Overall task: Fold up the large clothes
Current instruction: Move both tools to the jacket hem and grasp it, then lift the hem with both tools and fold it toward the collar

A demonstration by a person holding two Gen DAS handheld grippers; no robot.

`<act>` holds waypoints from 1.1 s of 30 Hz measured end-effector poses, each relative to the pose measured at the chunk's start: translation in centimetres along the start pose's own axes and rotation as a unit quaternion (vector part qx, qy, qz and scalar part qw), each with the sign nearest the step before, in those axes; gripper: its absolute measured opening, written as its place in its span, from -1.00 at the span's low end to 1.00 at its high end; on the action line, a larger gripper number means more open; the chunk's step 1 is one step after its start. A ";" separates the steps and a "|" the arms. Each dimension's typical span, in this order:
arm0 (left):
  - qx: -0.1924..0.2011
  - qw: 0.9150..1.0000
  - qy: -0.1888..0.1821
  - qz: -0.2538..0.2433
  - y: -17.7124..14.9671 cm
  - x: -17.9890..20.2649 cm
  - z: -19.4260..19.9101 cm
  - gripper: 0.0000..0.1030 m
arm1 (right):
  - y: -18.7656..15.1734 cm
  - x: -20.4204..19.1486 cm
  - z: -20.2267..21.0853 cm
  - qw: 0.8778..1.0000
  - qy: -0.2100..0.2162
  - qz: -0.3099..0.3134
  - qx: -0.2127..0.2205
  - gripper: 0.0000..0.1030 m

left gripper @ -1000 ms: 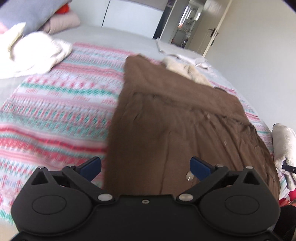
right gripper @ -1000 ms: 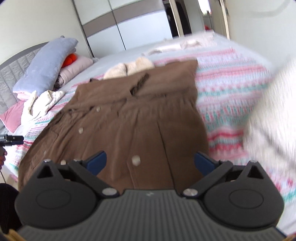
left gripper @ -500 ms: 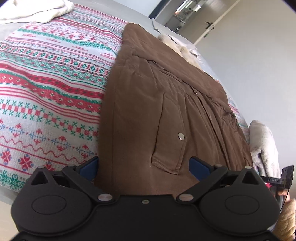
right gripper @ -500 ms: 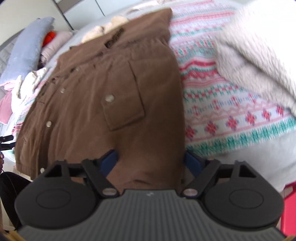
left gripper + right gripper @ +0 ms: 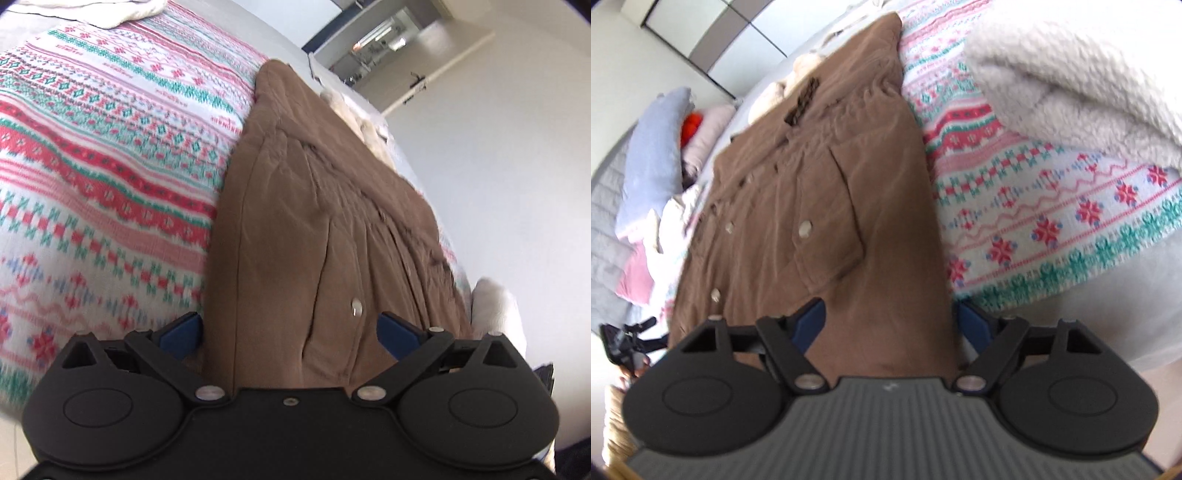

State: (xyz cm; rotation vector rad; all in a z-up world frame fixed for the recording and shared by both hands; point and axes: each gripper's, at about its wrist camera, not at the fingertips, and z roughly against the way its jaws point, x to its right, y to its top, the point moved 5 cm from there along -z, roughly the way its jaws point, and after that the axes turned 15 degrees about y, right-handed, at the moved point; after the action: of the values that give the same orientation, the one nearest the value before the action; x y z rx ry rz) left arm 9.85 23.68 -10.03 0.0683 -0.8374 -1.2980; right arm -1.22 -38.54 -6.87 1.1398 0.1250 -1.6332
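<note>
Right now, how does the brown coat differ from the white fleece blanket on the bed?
The brown coat is spread flat and smooth-woven, with snap buttons and a pocket; the white fleece blanket is bunched in a heap, fluffy and plain. The coat reaches between the open right claw; the blanket lies apart. Both rest on the patterned bedspread.

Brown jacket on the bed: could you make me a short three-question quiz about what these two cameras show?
1. True or false: the left gripper and the right gripper are both open, with the jacket hem between their fingers.
2. In the right wrist view, what lies on the blanket to the right of the jacket?
A. a fluffy white garment
B. a black bag
C. a folded towel stack
3. Fill in: the jacket's pocket is fastened with a ____.

Key: 1 true; 2 A, the white garment; 3 snap button.
</note>
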 end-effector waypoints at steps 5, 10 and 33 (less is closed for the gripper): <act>0.002 1.000 -0.017 -0.023 0.5 0.7 -0.8 0.95 | 1.7 0.2 0.6 0.999 0.026 -0.004 0.046 0.51; -0.011 0.998 -0.055 -0.020 0.2 0.2 -1.1 0.95 | 2.3 2.7 -1.0 0.995 0.068 -0.051 0.052 0.39; 0.030 0.996 -0.084 -0.003 -1.8 4.6 3.1 -0.74 | 1.1 -5.1 1.3 0.980 0.158 0.050 0.109 -0.87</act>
State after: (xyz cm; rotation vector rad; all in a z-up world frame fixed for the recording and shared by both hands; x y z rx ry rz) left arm 6.72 20.38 -6.40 0.0104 -1.0207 -1.2966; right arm -1.35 -36.21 -2.04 1.5467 0.0925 -1.3905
